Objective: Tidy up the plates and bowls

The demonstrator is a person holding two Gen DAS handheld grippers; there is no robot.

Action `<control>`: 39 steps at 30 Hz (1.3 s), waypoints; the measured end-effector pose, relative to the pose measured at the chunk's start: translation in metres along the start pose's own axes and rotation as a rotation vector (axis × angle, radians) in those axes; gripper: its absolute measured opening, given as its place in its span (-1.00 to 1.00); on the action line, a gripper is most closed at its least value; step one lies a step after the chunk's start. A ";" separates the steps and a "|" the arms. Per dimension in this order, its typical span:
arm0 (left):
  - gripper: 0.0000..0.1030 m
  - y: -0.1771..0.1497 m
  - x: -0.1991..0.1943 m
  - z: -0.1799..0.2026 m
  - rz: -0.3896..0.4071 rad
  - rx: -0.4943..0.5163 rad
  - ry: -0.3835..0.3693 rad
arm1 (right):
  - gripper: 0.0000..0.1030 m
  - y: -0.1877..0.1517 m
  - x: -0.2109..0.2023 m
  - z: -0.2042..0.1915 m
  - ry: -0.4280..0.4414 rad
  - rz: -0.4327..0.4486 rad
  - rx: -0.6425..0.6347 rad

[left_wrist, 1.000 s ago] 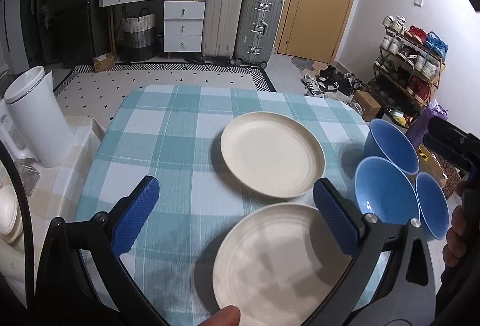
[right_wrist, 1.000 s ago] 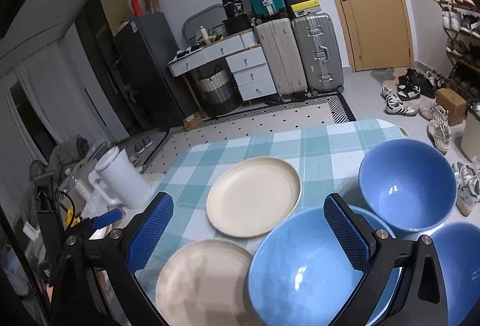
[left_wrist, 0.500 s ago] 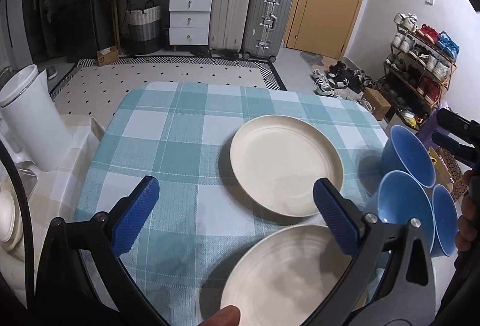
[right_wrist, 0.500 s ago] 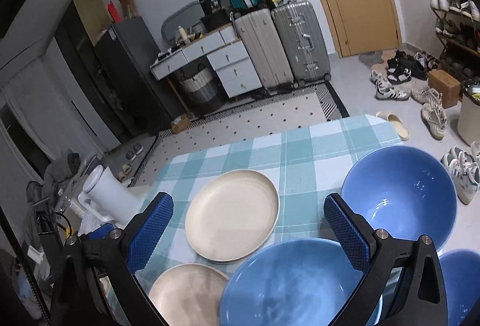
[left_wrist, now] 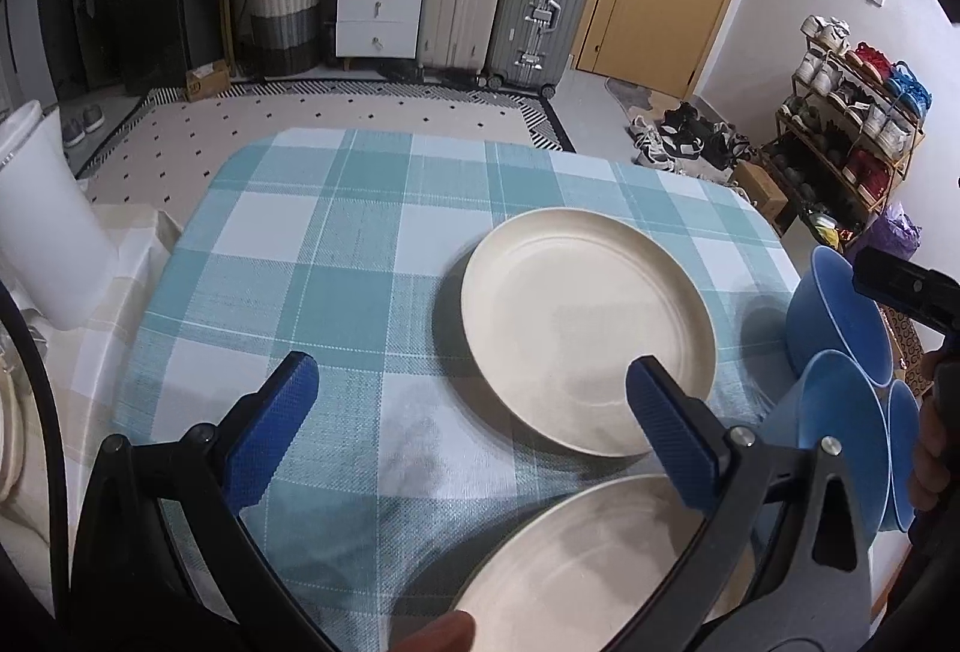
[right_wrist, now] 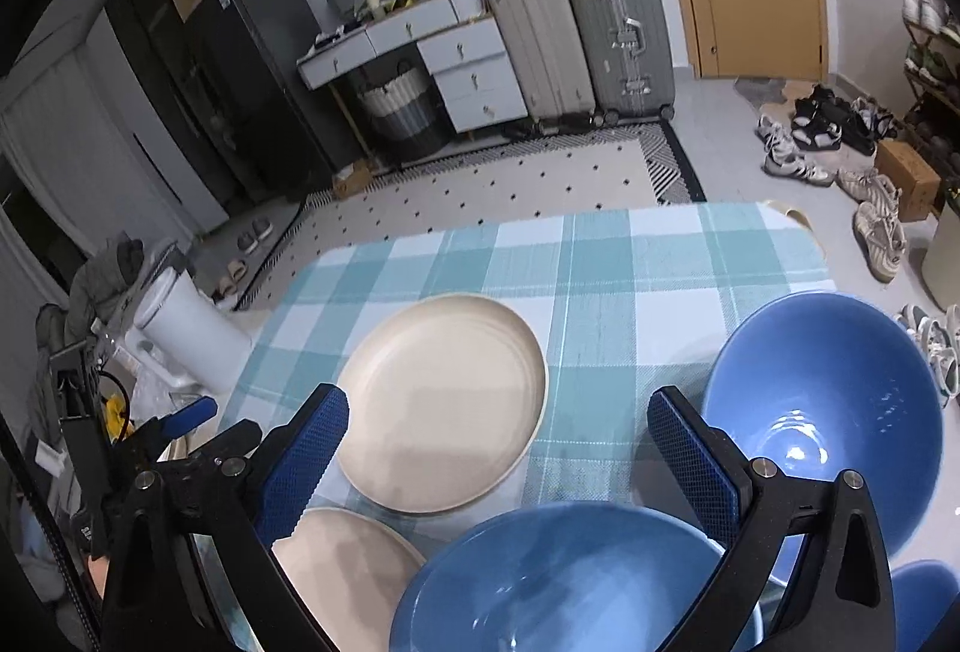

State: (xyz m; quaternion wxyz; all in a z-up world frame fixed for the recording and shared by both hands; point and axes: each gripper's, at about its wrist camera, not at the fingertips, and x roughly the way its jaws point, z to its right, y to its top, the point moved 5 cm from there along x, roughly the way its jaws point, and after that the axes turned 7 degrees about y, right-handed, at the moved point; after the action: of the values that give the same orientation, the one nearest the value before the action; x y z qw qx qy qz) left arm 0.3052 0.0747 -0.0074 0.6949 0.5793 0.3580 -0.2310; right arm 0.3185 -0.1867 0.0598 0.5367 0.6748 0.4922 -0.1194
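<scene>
**Plates and bowls on checked cloth, both tools empty**

While the left gripper (left_wrist: pixel 468 424) hovers spread wide over the tablecloth (left_wrist: pixel 336 256), left view shows two cream plates (left_wrist: pixel 588 328), three blue bowls (left_wrist: pixel 840 316) at the right edge.

Right view: right gripper (right_wrist: pixel 498 448) spread wide, empty, above nearest bowl (right_wrist: pixel 570 580); same two plates, three bowls.

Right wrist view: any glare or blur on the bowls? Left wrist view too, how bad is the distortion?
Right wrist view: small white highlights on the far blue bowl, near blue bowl soft and smeared at the frame bottom. Left wrist view: strong fisheye bend, black vignette corners; far plate sharp, near plate blurred, soft shadow on the checked cloth below the left tool.
</scene>
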 end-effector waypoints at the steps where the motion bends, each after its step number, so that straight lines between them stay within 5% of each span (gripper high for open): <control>1: 0.97 0.000 0.005 0.000 -0.010 -0.001 0.000 | 0.99 0.000 0.004 0.000 -0.002 -0.008 -0.001; 9: 0.62 -0.004 0.039 0.000 -0.075 -0.008 -0.031 | 0.82 0.000 0.041 0.008 -0.031 -0.100 -0.005; 23: 0.46 -0.011 0.075 0.007 -0.129 -0.005 -0.040 | 0.43 -0.006 0.086 0.025 -0.003 -0.231 0.053; 32: 0.12 -0.015 0.086 0.013 -0.157 0.010 -0.043 | 0.08 -0.012 0.108 0.028 0.005 -0.299 0.070; 39: -0.38 -0.018 0.094 0.012 -0.177 0.013 -0.048 | -0.18 -0.019 0.122 0.029 0.001 -0.338 0.079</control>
State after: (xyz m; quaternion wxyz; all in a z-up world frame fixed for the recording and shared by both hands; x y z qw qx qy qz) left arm 0.3546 0.0674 -0.0900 0.6762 0.5443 0.3896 -0.3077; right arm 0.3730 -0.1470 -0.0473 0.4818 0.6031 0.5939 -0.2268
